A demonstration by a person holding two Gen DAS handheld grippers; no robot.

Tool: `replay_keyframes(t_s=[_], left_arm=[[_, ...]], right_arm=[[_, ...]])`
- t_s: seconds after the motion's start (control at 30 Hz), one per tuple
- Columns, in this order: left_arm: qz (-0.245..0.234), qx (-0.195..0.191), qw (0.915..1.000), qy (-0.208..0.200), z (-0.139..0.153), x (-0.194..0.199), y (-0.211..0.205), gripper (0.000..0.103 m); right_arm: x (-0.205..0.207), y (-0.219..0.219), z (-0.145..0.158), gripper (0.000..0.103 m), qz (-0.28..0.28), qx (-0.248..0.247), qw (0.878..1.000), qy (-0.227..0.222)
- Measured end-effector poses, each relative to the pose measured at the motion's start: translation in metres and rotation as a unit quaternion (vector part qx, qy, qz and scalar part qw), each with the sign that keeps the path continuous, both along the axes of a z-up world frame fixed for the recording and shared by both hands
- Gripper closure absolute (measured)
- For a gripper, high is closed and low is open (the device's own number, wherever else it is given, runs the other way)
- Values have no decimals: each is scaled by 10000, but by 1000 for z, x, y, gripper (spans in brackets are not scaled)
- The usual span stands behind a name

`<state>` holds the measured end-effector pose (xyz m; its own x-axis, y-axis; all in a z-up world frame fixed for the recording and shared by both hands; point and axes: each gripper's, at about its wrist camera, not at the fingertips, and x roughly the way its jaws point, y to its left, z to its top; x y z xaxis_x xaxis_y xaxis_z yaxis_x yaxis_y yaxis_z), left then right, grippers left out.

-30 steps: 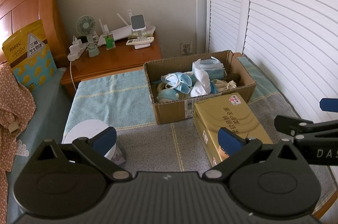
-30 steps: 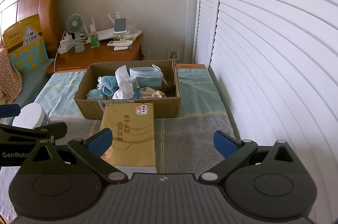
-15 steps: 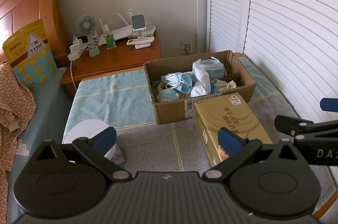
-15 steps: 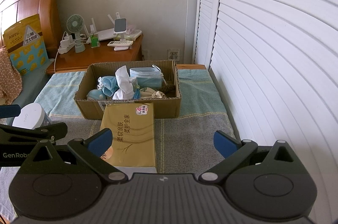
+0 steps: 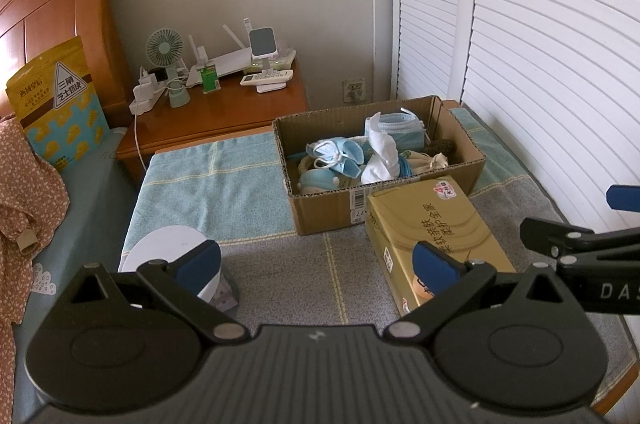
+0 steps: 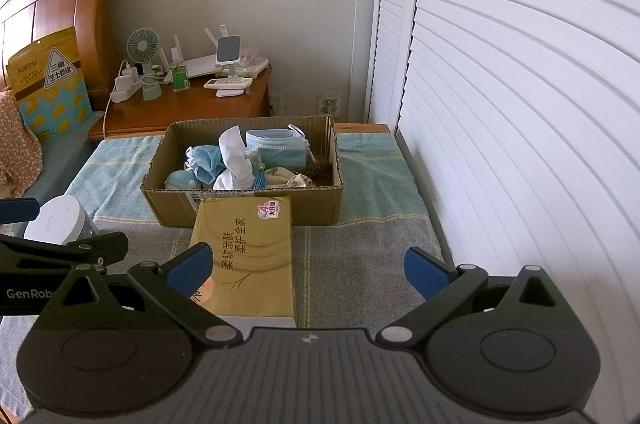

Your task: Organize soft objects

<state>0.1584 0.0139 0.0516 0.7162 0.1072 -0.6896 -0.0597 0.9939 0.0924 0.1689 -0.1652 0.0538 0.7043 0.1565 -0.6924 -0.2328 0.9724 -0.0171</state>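
Both hand-held grippers hover low over the towel-covered worktop (image 5: 256,256), each spread wide and holding nothing: left hand-held gripper (image 5: 318,262), right hand-held gripper (image 6: 308,264).

The soft objects (image 5: 360,156) (blue face masks, white cloth, small fabric pieces) lie heaped inside the cardboard box (image 5: 332,212) at the far side. The tissue pack (image 6: 248,256) lies flat just in front of the box, seemingly touching its front wall. A white-lidded jar (image 6: 60,220) stands to the left.

This fits softs already gathered, or a box about to be sorted; I can't tell which.

For any pick, come down from above, pinch the cloth mid-bunch, and avoid the box rim.

The box's long axis runs left-right across both views. The tissue pack's long axis runs near-far, its short end pointing at the box.
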Motion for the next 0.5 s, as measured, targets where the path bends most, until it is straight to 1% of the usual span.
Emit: replay_keyframes(t_s=[0.5], left_arm=[[25,-19,10000,16,1,-1,0,1]], right_arm=[[0,0,0,0,0,-8,10000,-6]])
